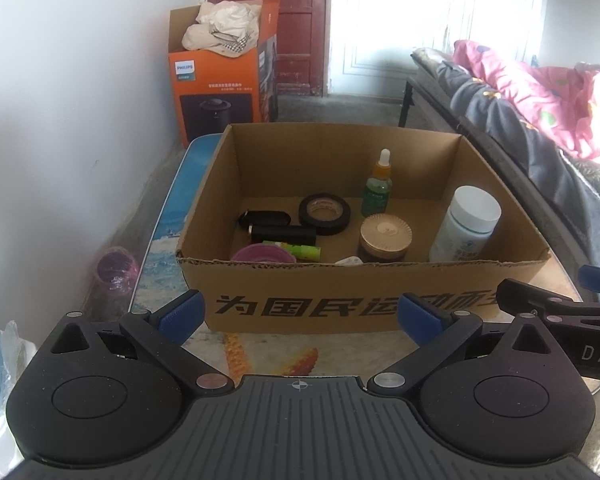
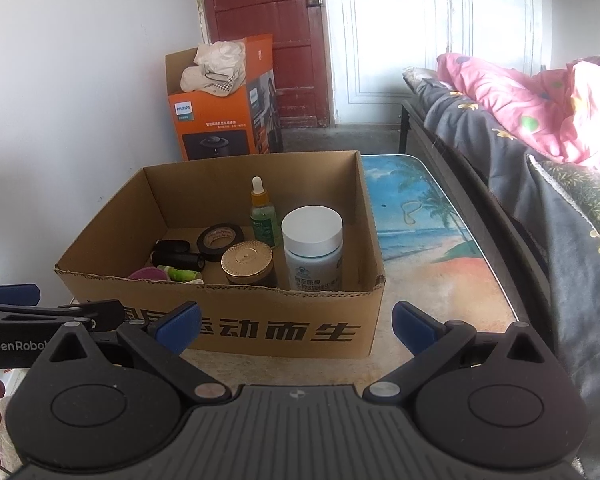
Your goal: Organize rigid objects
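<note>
Both grippers hang released and empty before the cardboard box: the left gripper (image 1: 300, 316) at its printed front wall, the right gripper (image 2: 296, 326) at that wall's right corner. The cardboard box (image 1: 340, 308) stands on a table printed with a beach scene (image 2: 432, 216). The right view shows bare tabletop to the box's right; the left view shows a white scrap (image 1: 350, 261) inside, behind the front wall. Inside lie one white-capped pill bottle (image 2: 313, 254), one gold-lidded jar (image 2: 247, 264), one dropper bottle (image 2: 263, 216), one roll of black tape (image 2: 220, 240), two black cylinders (image 1: 276, 228), one green tube (image 1: 298, 251) and one pink cup (image 1: 262, 255).
</note>
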`<state>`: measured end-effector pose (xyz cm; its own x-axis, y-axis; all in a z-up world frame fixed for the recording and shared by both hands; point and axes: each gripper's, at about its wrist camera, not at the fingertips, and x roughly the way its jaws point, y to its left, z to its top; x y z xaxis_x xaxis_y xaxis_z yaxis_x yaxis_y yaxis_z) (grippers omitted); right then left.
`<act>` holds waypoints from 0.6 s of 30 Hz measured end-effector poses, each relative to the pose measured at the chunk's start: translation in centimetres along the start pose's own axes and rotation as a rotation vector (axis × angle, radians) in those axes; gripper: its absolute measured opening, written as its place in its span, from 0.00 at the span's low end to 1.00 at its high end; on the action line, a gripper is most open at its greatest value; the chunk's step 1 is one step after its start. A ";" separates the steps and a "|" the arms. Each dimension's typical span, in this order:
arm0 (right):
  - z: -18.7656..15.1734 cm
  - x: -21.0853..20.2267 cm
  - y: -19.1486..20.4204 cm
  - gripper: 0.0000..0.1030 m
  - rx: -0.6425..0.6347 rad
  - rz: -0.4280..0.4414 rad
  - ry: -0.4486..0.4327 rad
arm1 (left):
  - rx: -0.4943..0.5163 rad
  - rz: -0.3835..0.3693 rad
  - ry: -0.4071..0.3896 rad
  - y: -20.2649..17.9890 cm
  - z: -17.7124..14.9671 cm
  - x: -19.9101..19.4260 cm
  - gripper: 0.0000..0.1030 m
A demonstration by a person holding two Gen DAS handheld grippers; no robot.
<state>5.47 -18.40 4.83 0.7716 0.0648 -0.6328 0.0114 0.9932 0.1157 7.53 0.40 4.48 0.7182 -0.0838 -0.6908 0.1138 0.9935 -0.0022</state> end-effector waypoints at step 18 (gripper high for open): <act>-0.2 0.6 -0.2 1.00 -0.002 -0.008 0.015 | 0.024 0.030 0.016 -0.3 0.1 0.2 1.00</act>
<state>5.85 -18.55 4.28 0.7617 0.0583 -0.6453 0.0165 0.9939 0.1092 7.70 0.03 4.42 0.7102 -0.0520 -0.7020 0.1089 0.9934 0.0366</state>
